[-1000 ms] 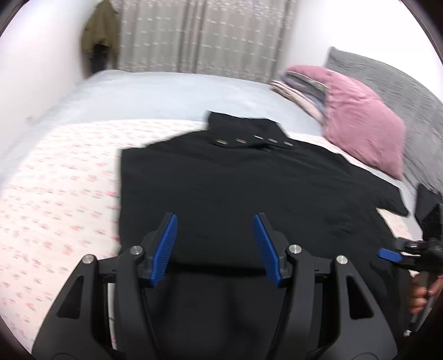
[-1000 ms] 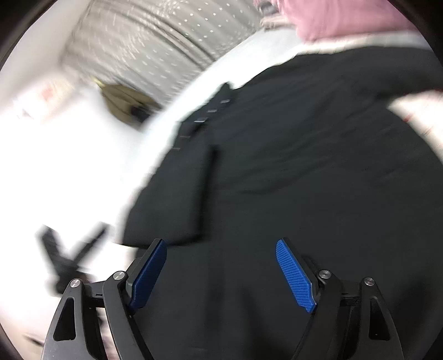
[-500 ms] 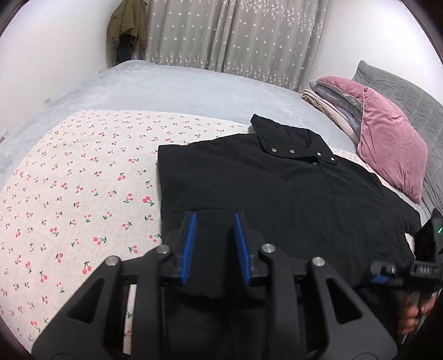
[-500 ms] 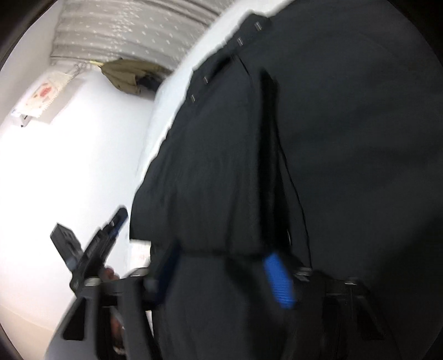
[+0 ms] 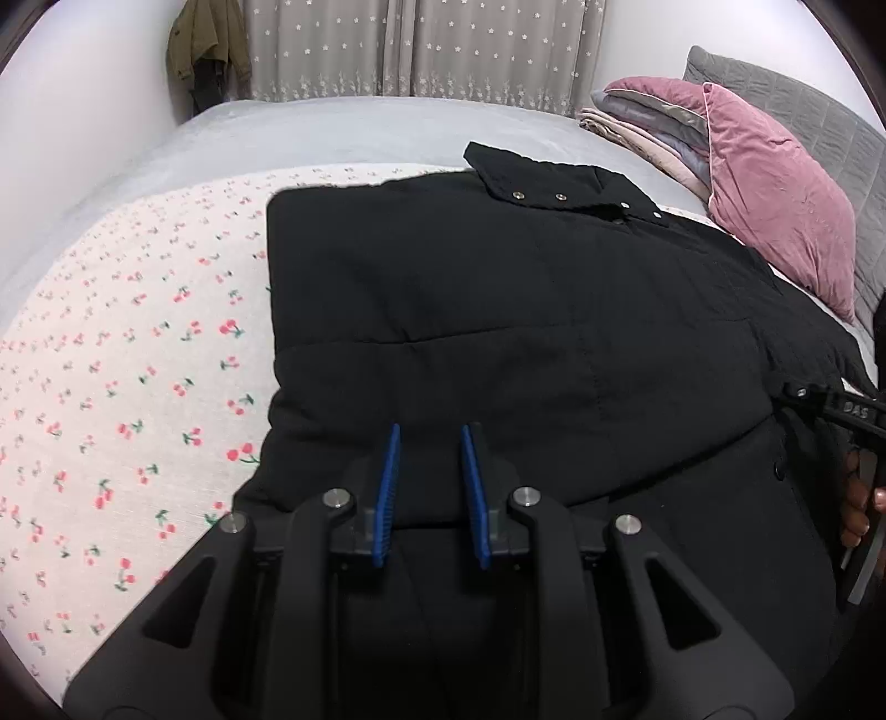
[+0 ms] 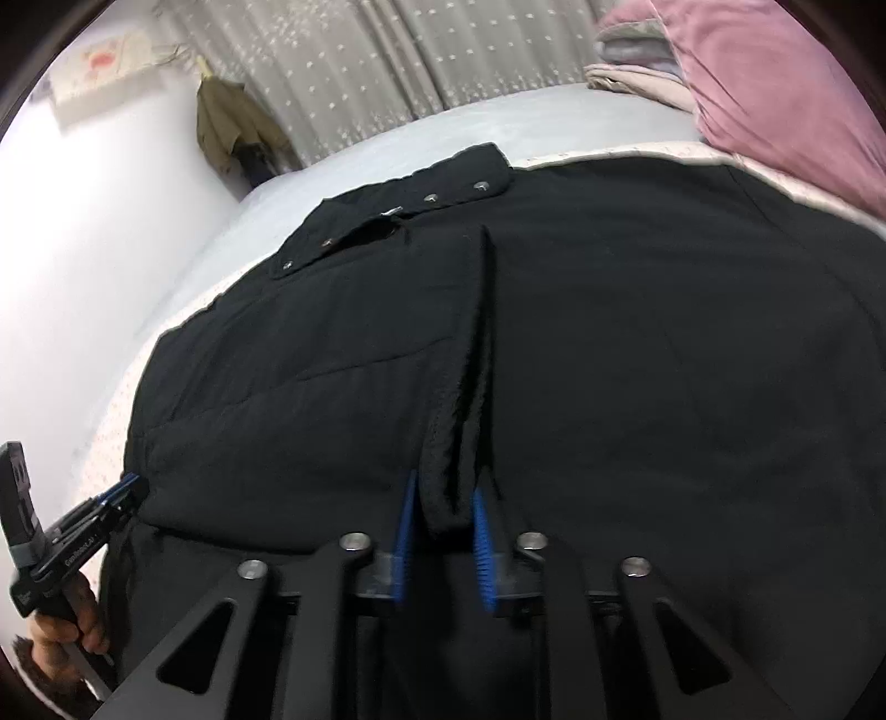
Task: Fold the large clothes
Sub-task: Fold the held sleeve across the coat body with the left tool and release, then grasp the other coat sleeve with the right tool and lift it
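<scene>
Bed (image 5: pixel 354 127) carries everything; grey cover toward the far edge, a cherry-print sheet (image 5: pixel 138 354) over the near and left part. Pink pillow (image 5: pixel 775 210) and a stack of folded linens (image 5: pixel 642 122) sit at the far right corner against a grey headboard (image 5: pixel 803 111). Starred curtain (image 5: pixel 421 44) behind the bed; an olive jacket (image 5: pixel 205 55) hangs at the wall by the far left corner. Nothing lies on top of the garment. Black coat (image 5: pixel 526 310) spread flat on the sheet, mostly toward the right side of the bed; collar with metal snaps (image 5: pixel 559 196) points to the far edge, hem toward the near edge, so its long axis runs near to far. One panel is folded over the body, its bound edge running up the middle in the right wrist view. Left gripper (image 5: pixel 429 487) angled downward at the near-left hem; its jaws have just been closing and now stand narrow with a thick fold of coat between the blue pads, clenched on it. Right gripper (image 6: pixel 443 531) likewise angled downward at the near edge, further right; its jaws closed within the last second and now pinch the lower end of the folded panel's edge. In each wrist view the other gripper shows at the frame's side, with a hand (image 6: pixel 66 615) wrapped round its handle.
</scene>
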